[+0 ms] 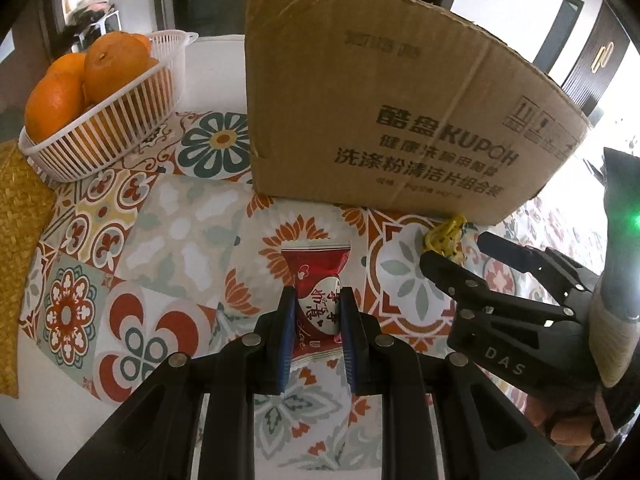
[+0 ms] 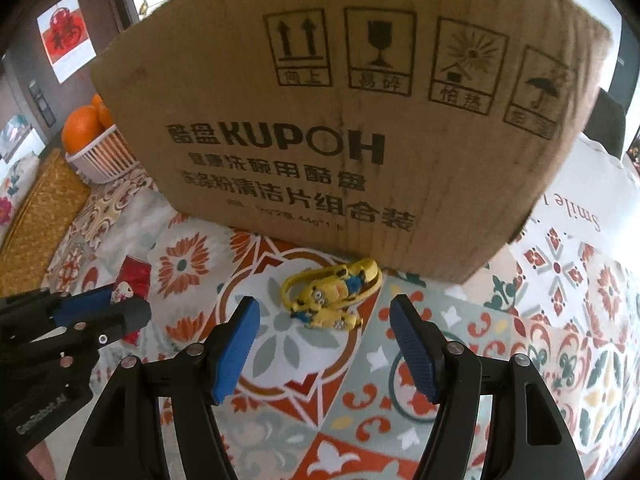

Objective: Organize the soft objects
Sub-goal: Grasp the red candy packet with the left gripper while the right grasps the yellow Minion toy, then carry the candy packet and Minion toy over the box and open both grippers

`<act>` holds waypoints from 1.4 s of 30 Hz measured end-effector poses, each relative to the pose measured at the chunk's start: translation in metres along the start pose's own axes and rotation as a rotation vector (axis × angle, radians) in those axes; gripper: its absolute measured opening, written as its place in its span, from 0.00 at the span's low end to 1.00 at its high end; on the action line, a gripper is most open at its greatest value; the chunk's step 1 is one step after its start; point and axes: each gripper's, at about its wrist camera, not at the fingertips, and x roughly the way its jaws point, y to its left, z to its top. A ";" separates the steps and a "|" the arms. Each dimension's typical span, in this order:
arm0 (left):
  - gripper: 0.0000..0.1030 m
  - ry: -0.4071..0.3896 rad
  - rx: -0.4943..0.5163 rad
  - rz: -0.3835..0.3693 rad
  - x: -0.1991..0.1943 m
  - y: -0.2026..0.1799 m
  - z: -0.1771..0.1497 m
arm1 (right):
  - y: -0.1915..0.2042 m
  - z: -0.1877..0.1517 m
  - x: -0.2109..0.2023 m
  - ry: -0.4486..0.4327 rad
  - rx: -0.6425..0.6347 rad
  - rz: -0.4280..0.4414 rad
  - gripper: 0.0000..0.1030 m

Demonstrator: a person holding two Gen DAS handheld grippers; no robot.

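Observation:
My left gripper [image 1: 316, 300] is shut on a red candy packet [image 1: 316, 280] with a white heart print, held just above the patterned tablecloth. The same packet [image 2: 130, 280] and the left gripper [image 2: 124, 308] show at the left of the right wrist view. A yellow minion toy [image 2: 334, 294] with a loop strap lies on the cloth just in front of the cardboard box [image 2: 340, 120]. My right gripper [image 2: 324, 312] stands open, its blue pads on either side short of the toy, nothing between them. In the left wrist view the toy [image 1: 446, 238] and right gripper [image 1: 460, 248] sit at the right.
The tall cardboard box [image 1: 380, 100] stands close ahead, blocking the far side. A white basket [image 1: 116, 120] of oranges sits at the back left. A woven straw mat [image 1: 20, 240] lies along the left edge. A white bag with lettering [image 2: 592, 200] is right of the box.

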 end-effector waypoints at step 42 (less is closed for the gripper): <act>0.21 -0.053 0.050 -0.015 -0.006 -0.011 0.008 | 0.004 -0.015 -0.027 -0.076 0.044 -0.021 0.42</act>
